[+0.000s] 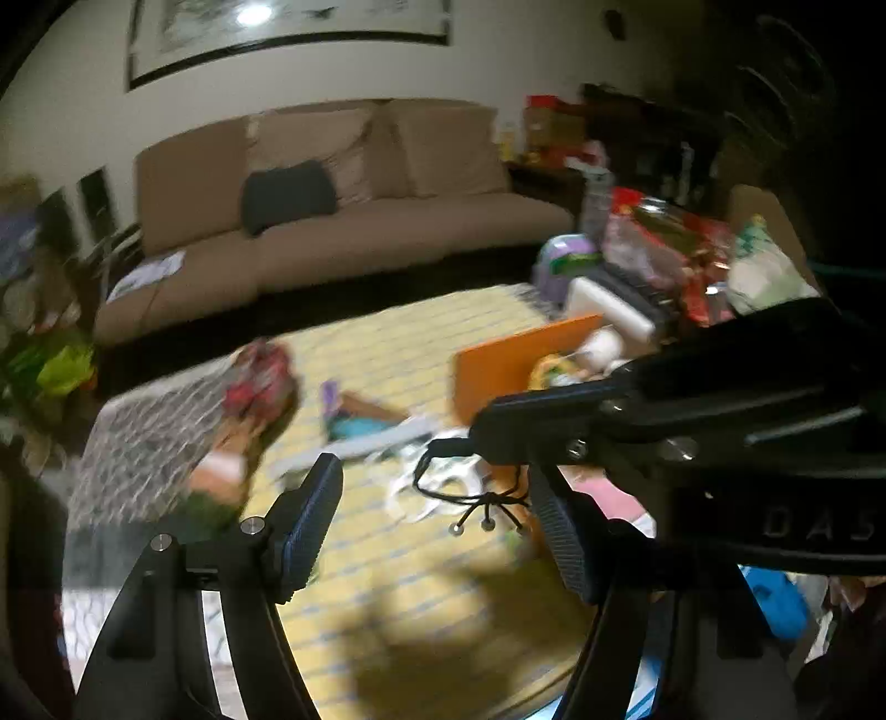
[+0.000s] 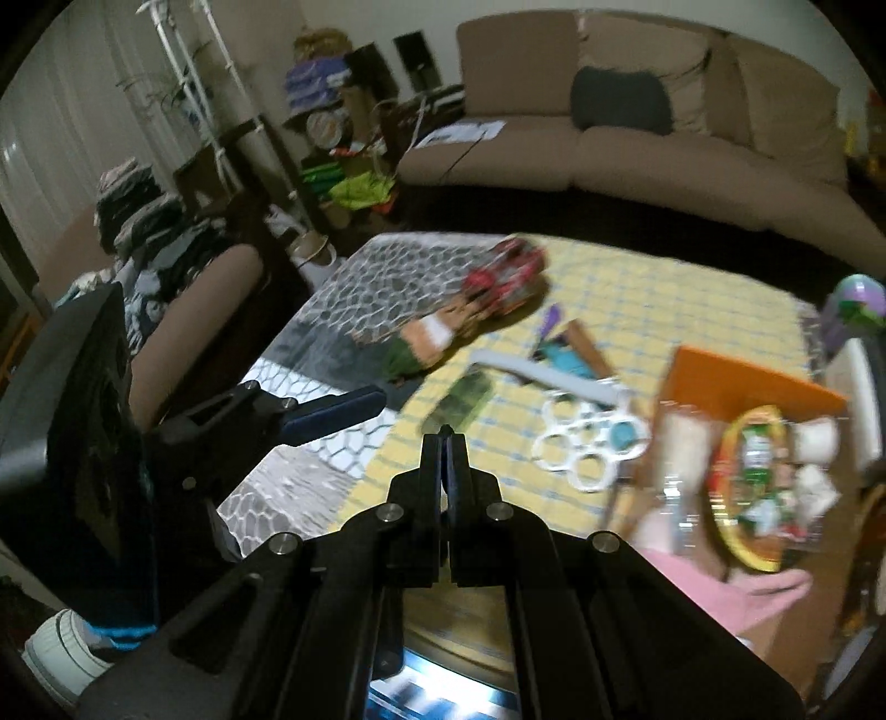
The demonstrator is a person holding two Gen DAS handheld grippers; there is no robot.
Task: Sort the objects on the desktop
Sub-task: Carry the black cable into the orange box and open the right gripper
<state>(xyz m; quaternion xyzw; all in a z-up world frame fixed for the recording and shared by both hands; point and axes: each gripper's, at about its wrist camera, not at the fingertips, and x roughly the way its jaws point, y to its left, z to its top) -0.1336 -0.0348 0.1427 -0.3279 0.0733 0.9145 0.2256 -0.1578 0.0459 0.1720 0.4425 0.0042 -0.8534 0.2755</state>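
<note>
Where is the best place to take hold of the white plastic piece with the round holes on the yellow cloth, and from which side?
Probably from above, at one outer ring of the white ring piece. It lies flat on the yellow checked cloth, so a side approach finds no edge. Put one jaw through a hole and the other outside that ring, choosing the side away from the orange box. The left gripper is open.

A long brown sofa (image 2: 637, 138) stands against a pale wall (image 1: 498, 66). A dark cushion (image 2: 620, 99) sits on it. A big framed picture (image 1: 288, 39) hangs above, with light shining on it.
</note>
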